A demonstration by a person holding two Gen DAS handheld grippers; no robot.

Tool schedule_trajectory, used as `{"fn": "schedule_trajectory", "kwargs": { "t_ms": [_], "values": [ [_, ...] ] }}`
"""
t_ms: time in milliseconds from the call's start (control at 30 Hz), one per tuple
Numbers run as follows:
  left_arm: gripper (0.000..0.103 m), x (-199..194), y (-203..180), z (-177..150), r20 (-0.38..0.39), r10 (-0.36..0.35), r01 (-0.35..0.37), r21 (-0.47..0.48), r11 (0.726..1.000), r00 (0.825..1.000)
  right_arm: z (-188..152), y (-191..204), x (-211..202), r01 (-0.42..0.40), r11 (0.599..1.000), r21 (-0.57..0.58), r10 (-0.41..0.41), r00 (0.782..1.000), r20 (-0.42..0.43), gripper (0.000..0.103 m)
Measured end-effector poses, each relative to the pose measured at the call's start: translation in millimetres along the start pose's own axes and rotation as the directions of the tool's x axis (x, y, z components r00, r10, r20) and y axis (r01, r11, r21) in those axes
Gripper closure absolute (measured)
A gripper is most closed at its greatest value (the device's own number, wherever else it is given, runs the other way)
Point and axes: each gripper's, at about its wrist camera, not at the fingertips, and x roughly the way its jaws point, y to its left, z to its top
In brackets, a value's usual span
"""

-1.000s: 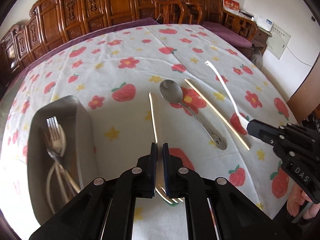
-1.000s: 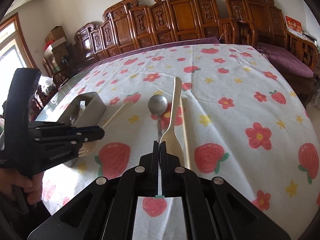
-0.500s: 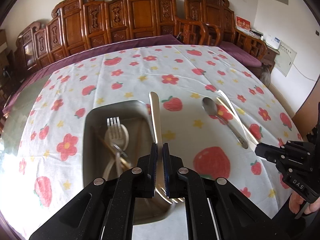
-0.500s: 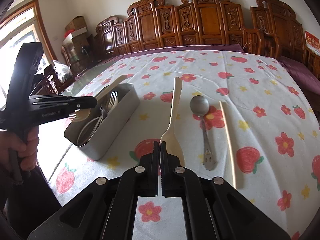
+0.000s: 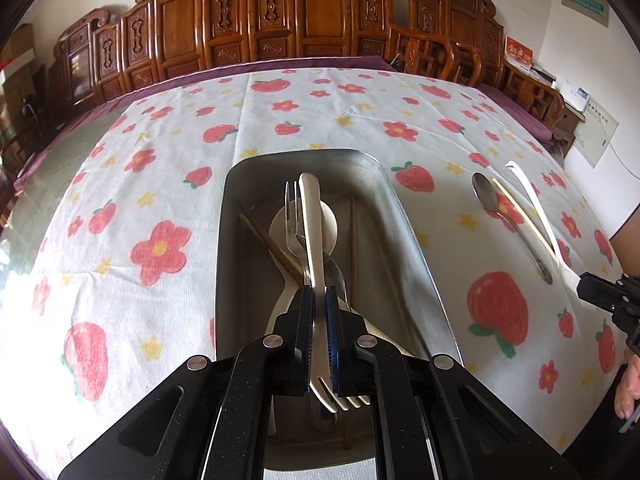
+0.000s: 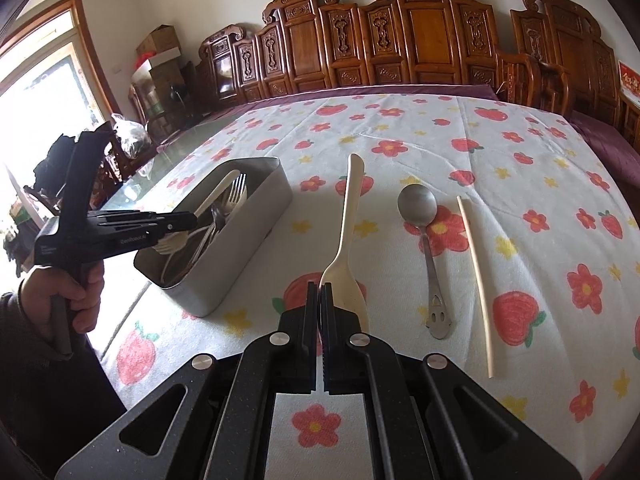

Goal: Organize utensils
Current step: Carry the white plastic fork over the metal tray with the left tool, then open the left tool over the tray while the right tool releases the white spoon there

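The left tongs (image 5: pixel 319 304) are clamped on a steel fork (image 5: pixel 314 248), gripped along its shaft with the handle pointing forward and the tines back toward the camera, held above the open metal box (image 5: pixel 404 216). That box stands on the strawberry-and-flower tablecloth (image 5: pixel 160 168) toward the left edge of the table, and already contains another fork (image 5: pixel 292 208), a pale spoon (image 5: pixel 332 226) and brown chopsticks (image 5: pixel 272 244). The right tongs (image 6: pixel 321 292) are clamped on the edge of a cream plastic spoon (image 6: pixel 347 220), whose handle points toward the table's far edge; whether it still rests on the cloth cannot be told. Just to its right, on the cloth, lie a steel spoon (image 6: pixel 418 204) with a cut-out face in its handle end and, beside that, a single pale chopstick (image 6: pixel 476 268), both well apart from the box. A hand (image 6: pixel 68 292) grips the left tool's handle at the near left corner.
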Motion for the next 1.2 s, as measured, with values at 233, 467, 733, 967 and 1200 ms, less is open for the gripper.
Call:
{"fn": "schedule_trajectory", "kwargs": {
  "t_ms": [233,467,733,967,1200],
  "values": [
    [0.097,-9,3,3,0.030,-0.001,0.001,0.003,1.000,1.000,9,27,6,-0.041,0.999,-0.020,0.041,0.999,0.006,0.101],
    [0.097,-28,17,6,0.080,0.026,-0.026,-0.010,1.000,0.996,29,60,24,-0.091,0.995,-0.037,0.092,0.996,0.015,0.101],
    [0.097,-37,42,10,0.109,0.047,-0.040,-0.063,0.997,0.993,45,97,63,-0.136,0.990,-0.047,0.135,0.991,-0.014,0.100],
    [0.097,-41,49,11,0.120,0.050,-0.040,-0.084,0.996,0.991,46,114,96,-0.152,0.987,-0.050,0.149,0.987,-0.060,0.097],
    [0.097,-44,43,12,0.132,0.037,-0.028,-0.071,0.997,0.991,45,106,90,-0.158,0.986,-0.062,0.154,0.987,-0.054,0.097]
  ]
}}
